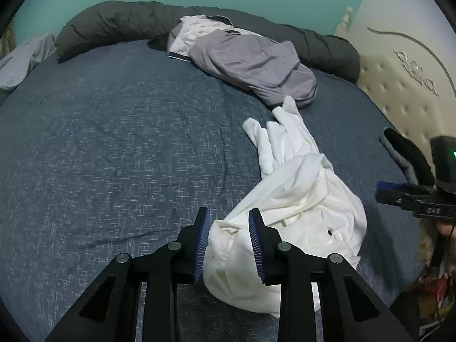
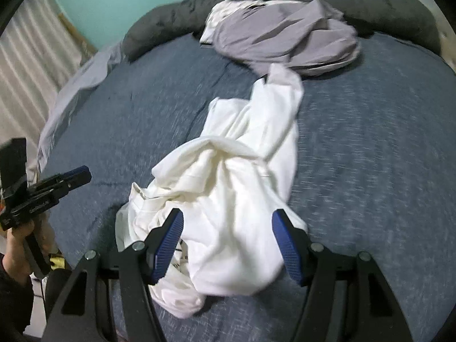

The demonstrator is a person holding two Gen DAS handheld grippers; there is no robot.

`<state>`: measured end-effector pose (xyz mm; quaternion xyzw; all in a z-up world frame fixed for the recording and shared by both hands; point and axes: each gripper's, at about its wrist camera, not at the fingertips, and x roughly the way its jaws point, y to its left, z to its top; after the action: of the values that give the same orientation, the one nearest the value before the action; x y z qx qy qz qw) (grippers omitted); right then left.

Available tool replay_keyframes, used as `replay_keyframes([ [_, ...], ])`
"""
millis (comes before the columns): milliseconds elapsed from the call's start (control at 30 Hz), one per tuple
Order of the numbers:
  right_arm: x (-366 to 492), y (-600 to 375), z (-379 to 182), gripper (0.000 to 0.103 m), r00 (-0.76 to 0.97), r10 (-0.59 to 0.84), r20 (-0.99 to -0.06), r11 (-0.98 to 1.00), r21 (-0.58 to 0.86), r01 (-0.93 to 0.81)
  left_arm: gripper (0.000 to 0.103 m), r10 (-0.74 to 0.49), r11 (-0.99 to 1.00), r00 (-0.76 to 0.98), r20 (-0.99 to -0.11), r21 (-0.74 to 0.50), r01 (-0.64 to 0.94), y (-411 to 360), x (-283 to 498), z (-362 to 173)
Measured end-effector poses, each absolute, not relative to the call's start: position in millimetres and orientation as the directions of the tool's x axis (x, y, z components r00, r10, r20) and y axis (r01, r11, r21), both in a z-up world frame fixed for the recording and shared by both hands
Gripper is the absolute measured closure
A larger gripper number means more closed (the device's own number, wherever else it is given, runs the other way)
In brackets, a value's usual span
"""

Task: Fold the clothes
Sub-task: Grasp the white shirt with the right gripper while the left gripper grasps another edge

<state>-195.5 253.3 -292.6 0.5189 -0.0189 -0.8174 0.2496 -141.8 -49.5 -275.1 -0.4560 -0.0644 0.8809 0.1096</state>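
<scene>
Your left gripper sits bottom centre of its view, jaws parted with a fold of the white garment between the pads; whether the pads press it, you can't tell. No earlier look here, so nothing on motion. The garment lies crumpled on the blue bedspread, running from bottom centre up toward the right; its near edge is hidden behind the fingers. Your right gripper has jaws wide apart, straddling the same white garment without clamping it; that view is motion-blurred. A grey garment lies upper centre, half over a rolled dark duvet. The right gripper's body is cut off at the right edge.
</scene>
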Motion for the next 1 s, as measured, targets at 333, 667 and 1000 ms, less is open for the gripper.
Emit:
replay_keyframes([
  [333, -221, 194, -302, 0.037, -0.293, -0.413, -0.862, -0.832, 0.226, 0.507, 0.072, 0.285, -0.958, -0.517, -0.807, -0.26, -0.123, -53, -144, -308],
  [667, -231, 185, -325, 0.058, -0.255, -0.426, -0.868, -0.833, 0.266, 0.485, 0.069, 0.323, -0.945, -0.466, -0.824, -0.311, -0.104, -60, -151, -344],
  [1000, -232, 191, -315, 0.098, -0.311, -0.492, -0.813, -0.817, 0.308, 0.487, 0.048, 0.341, -0.94, -0.411, -0.845, -0.317, -0.128, -58, -167, -374],
])
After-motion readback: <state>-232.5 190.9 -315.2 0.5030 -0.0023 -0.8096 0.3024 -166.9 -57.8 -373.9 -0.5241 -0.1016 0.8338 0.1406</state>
